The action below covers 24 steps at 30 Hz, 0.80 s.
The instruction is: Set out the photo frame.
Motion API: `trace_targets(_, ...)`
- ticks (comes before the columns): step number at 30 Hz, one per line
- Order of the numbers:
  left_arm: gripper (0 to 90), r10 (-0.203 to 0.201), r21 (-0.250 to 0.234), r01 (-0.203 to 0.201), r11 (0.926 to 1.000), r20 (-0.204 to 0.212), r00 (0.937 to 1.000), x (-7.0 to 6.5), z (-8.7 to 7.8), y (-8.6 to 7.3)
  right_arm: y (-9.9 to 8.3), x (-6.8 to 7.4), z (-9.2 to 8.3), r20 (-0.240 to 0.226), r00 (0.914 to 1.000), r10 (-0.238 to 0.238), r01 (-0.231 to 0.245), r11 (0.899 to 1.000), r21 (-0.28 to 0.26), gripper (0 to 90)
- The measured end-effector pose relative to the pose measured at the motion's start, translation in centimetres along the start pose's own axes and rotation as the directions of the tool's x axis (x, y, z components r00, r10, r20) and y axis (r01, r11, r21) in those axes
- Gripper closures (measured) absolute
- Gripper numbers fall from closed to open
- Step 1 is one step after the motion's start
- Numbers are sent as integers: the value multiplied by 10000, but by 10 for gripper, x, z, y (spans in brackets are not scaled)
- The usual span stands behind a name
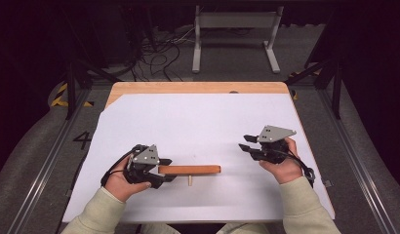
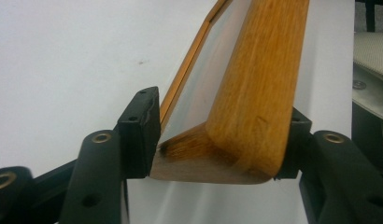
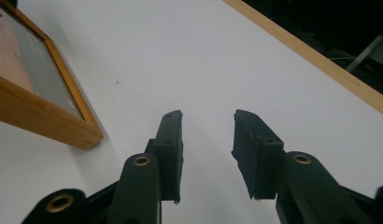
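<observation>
**High view: left gripper at the end of a wooden frame, right gripper idle**

High view is showing a white sheet (image 1: 203,122) lying over a wooden table (image 1: 198,87). A wooden frame (image 1: 190,169) is standing on edge near the front of the sheet, left of centre, running left to right. A small peg (image 1: 190,181) is sticking out on its near side.

The left gripper (image 1: 161,171) is sitting at the left end of the frame, held in the left hand (image 1: 121,181). In the left gripper view the frame (image 2: 255,93) is filling the gap between the two jaws, its corner set between the pads. The right-hand pad is lying against the frame's broad wooden edge and the left-hand pad is sitting at the frame's inner rim; the jaws are standing wide around the frame's thickness, and they are appearing to press on it from both sides.

The right gripper (image 1: 246,143) is resting near the right side of the sheet, well apart from the frame, held in the right hand (image 1: 281,168). In the right gripper view (image 3: 206,140) its jaws are standing apart with nothing between them, above bare sheet (image 3: 203,56). The frame's corner (image 3: 45,107) is showing at the left of that view, and the table's edge (image 3: 315,56) is running across the upper right.
</observation>
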<state>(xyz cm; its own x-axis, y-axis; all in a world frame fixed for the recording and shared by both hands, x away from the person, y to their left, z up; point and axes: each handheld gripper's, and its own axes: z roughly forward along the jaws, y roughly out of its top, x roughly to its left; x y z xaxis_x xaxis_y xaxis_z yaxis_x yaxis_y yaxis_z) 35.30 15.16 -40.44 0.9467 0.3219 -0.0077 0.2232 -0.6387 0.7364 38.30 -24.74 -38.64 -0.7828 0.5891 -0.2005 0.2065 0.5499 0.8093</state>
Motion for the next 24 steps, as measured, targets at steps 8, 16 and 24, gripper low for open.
trace_targets(8, 391, -304, -78, 302, 9995, -288, 9991, 3, -20, -14, -7, 12, 1, -301, 9995, 15, -5, 9995, 330, 638)
trace_targets(16, 508, -590, -589, 603, 9964, 229, 9980, 14, -46, -28, -8, 27, 1, -1262, 9919, -164, 278, 9956, 892, 839)
trace_targets(24, 653, -925, -903, 908, 9918, -144, 9956, 19, -53, -29, -7, 39, 1, -1904, 9815, 214, 11, 9931, 1169, 892)
